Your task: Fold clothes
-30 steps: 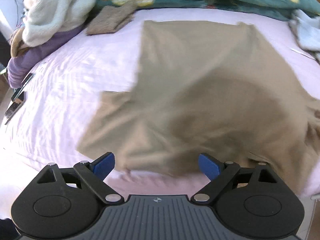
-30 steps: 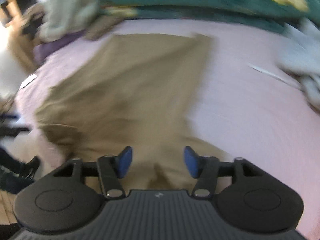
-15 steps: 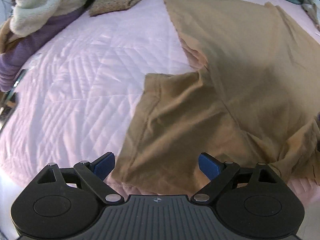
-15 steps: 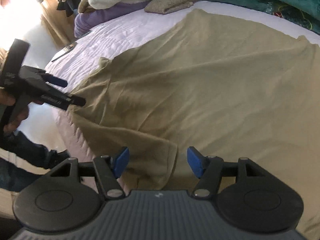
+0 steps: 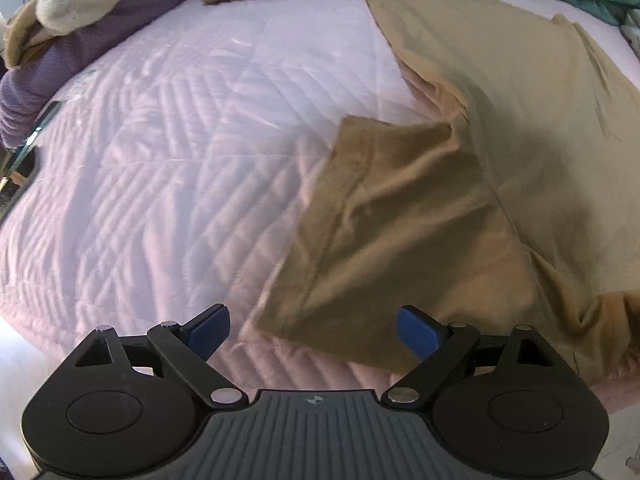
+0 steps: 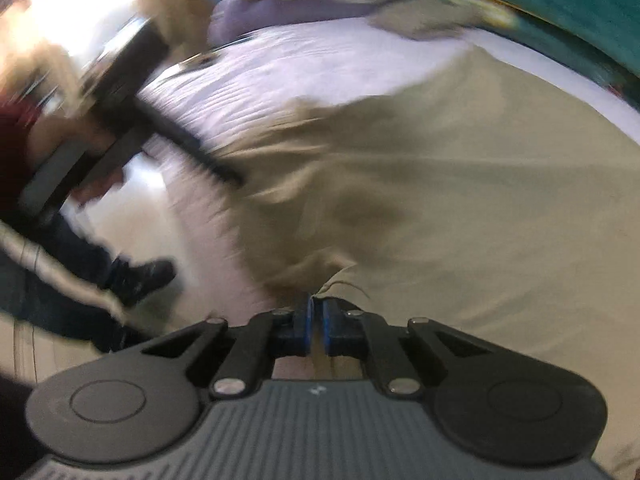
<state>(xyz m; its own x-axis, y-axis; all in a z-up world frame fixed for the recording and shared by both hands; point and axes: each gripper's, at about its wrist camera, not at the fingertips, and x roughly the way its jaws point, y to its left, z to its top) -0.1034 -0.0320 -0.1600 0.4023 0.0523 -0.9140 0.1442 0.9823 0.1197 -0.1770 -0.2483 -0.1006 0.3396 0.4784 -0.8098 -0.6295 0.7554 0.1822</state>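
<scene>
Your left gripper [image 5: 312, 330]: spread wide over the sleeve hem; nothing pinched
Your right gripper [image 6: 315, 322]: pinching the tan shirt [image 6: 460, 200] (blurred view)
Shirt: flat at the bed's [image 5: 160, 160] near edge

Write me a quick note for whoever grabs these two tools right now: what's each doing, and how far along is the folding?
Right hand-held gripper: shut, pinching the near edge of the tan shirt.
Left hand-held gripper: open, empty, above the shirt's sleeve hem.
Shirt lies spread on the pink quilt, sleeve rumpled.
Done: shirt laid out, one edge gripped.
Left: grip the sleeve side and make the folds; none made yet.
</scene>
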